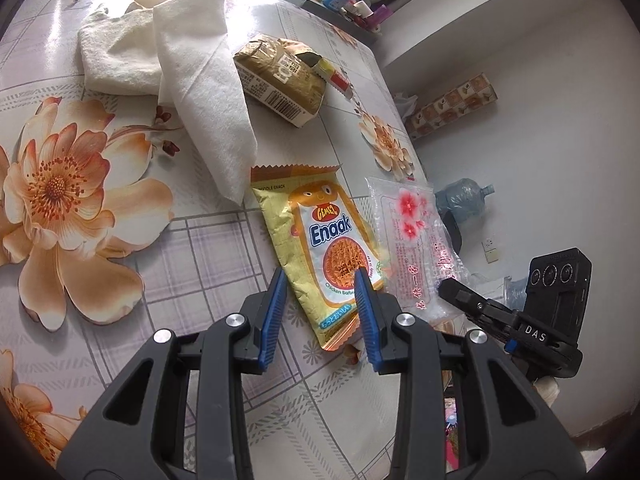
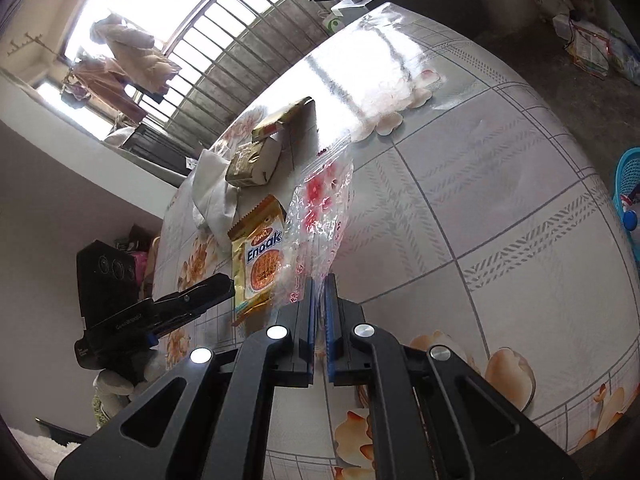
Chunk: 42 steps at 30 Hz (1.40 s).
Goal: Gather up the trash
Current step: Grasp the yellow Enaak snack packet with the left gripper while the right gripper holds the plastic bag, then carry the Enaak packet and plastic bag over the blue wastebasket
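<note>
Blue ribbed pads of the left gripper (image 1: pixel 320 272) are held part-spread over the lower end of the yellow Enaak wrapper (image 1: pixel 320 240), centre frame; no pinch is made yet. Jaws of the right gripper (image 2: pixel 319 280) are pressed together on the clear flowered bag (image 2: pixel 320 208), lifted at centre w/ its far end sagging. Bag is thin crinkly film, so the grip should be kept firm & the lift slow. Wrapper is flat glossy foil w/ zigzag edge; one pad should probably be slid under it. Farther up: soft white tissue (image 1: pixel 200 72), crumpled gold pack (image 1: pixel 280 76), on the glossy floral tablecloth (image 1: pixel 120 260).
</note>
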### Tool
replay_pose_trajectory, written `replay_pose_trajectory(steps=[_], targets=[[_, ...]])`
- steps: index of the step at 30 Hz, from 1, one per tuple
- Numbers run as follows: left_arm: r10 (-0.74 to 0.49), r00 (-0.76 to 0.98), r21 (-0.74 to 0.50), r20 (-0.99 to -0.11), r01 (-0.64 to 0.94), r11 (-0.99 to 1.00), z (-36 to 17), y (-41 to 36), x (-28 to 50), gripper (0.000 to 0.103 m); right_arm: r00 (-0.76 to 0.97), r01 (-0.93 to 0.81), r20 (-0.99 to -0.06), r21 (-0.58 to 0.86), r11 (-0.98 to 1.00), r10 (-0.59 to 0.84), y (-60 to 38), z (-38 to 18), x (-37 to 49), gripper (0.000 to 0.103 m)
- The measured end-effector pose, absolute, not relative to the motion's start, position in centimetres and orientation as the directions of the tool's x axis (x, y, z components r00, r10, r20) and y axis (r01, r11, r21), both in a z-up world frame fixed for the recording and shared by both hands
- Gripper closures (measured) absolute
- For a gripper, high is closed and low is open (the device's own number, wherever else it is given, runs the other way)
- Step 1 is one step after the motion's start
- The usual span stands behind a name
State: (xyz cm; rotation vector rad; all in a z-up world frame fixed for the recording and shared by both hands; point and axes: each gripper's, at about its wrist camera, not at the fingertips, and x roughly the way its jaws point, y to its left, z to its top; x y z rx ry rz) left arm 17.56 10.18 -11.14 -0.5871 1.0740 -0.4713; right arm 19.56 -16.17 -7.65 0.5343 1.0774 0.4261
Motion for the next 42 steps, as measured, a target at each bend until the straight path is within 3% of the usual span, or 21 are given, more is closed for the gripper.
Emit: replay_pose_trajectory(steps=[14, 26, 30, 36, 42], targets=[[-0.628, 0.432, -0.68, -0.647, 0.046, 0.732, -11.1, 10.3, 19.5, 0.062, 0.393, -0.043, -0.753, 0.558, 0.829, 0.527, -15.6, -9.2, 19.1, 0.098], [-0.843, 0.425, -0.905, -0.33, 0.112, 0.411, -10.5, 11.4, 18.8, 0.062, 0.413, -0.045, -0.754, 0.543, 0.839, 0.51, -15.4, -9.0, 18.9, 0.098], [-0.794, 0.43, -0.846, -0.428, 0.118, 0.52, -10.4, 10.2, 18.8, 0.063, 0.417, -0.048, -0.75, 0.546, 0.837, 0.513, -15.4, -9.1, 18.9, 0.098], [-0.691, 0.453, -0.708, -0.564, 0.165, 0.686, -9.6, 8.1, 19.0, 0.095, 0.426, -0.038, -0.739, 0.563, 0.826, 0.523, -15.8, -9.2, 18.7, 0.098], [-0.656, 0.492, -0.634, -0.572, 0.243, 0.734, -7.1, 6.8, 18.2, 0.103, 0.486, -0.014, -0.665, 0.643, 0.766, 0.568, -18.2, -8.1, 17.4, 0.098]])
